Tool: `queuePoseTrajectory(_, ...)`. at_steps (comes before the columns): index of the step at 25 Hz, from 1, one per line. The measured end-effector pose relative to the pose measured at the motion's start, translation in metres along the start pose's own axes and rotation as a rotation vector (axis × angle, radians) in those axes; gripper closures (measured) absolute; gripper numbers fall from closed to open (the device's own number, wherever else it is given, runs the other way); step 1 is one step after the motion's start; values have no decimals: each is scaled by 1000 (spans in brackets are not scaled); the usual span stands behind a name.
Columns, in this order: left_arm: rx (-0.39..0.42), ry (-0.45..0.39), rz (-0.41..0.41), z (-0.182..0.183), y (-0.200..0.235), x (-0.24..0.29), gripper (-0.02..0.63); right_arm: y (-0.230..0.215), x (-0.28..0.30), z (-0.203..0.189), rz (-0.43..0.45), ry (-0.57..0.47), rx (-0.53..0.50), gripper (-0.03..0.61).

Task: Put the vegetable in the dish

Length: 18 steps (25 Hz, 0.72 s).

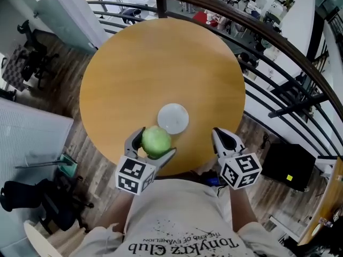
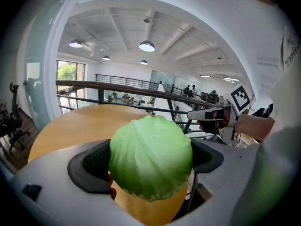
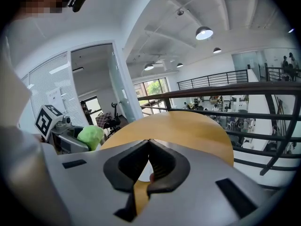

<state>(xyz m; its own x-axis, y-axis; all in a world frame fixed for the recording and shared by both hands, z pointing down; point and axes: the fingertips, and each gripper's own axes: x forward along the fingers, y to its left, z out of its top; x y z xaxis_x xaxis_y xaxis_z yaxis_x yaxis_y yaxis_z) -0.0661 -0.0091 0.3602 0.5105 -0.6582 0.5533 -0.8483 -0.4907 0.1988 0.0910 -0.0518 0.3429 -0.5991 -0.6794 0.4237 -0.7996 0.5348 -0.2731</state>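
Head view: round wooden table (image 1: 161, 63) fills the centre of the frame. A dark metal railing (image 1: 257, 31) curves round its far side, across the upper right.

Left gripper (image 1: 156, 144): lower centre-left of the frame, over the near edge of the table. Its jaws are spread wide and clamped on a pale green cabbage (image 1: 156, 140), one jaw on each side of the head. In the left gripper view the cabbage (image 2: 150, 157) fills the gap between the two dark jaw pads, with leaf veins visible and bare tabletop beneath it. The marker cube (image 1: 134, 175) sits toward the bottom of the frame, close to the person's shirt.

Dish (image 1: 173, 118): small, white and round, nothing in it, flat on the table just up and right of the cabbage. In the head view the cabbage's outline meets the lower left rim of the dish. Contact cannot be judged.

Right gripper (image 1: 221, 137): lower centre-right of the frame, at the table's near edge and well apart from the dish. In the right gripper view its jaw tips (image 3: 149, 142) meet and nothing is held between them. The same view shows the cabbage (image 3: 91, 136) at mid left, in the other gripper.
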Motion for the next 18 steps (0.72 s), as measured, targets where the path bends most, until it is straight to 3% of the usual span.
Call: queuePoseTrajectory(18, 76, 63, -36, -4, 27, 47, 120, -12, 41, -15, -21, 36, 13, 557)
